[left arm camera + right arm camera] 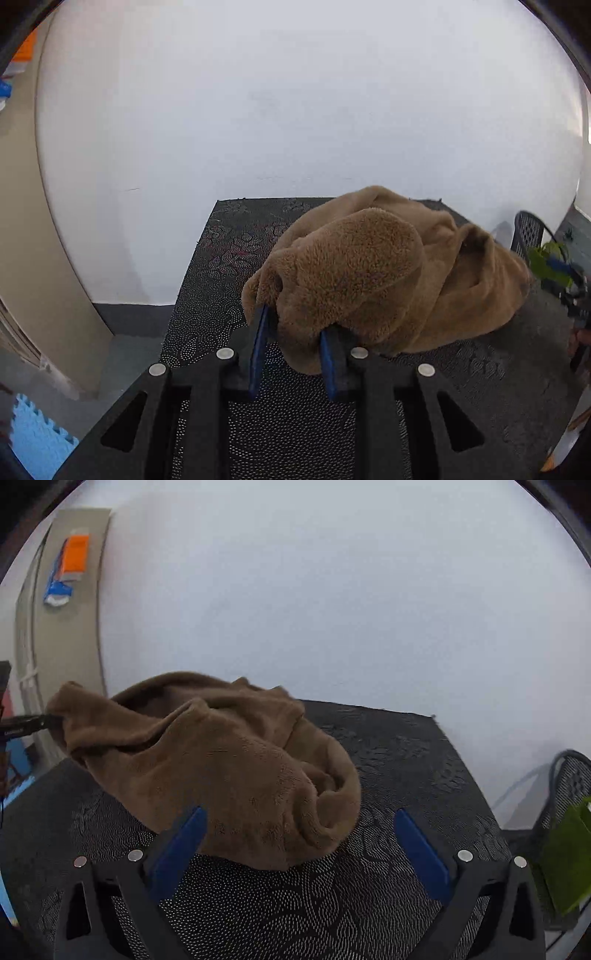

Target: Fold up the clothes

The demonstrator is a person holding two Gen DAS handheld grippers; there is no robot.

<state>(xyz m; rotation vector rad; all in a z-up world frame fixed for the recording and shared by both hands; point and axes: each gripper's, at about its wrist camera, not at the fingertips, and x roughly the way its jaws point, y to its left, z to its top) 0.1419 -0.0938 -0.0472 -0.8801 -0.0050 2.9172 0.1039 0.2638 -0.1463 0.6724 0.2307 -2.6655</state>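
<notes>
Both views are lit softly and evenly, a little dim and cool, with no glare. The white wall point(295, 110) is flat and pale. The brown cloth point(221, 760) casts only a faint shadow on the dark tabletop point(406, 760). Fisheye bending curves straight edges and darkens the corners. The left view's right edge is motion-blurred.

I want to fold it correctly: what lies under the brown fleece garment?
Around the brown fleece garment only the black patterned table cover shows. Whatever lies directly beneath the heap is covered and cannot be seen.
</notes>
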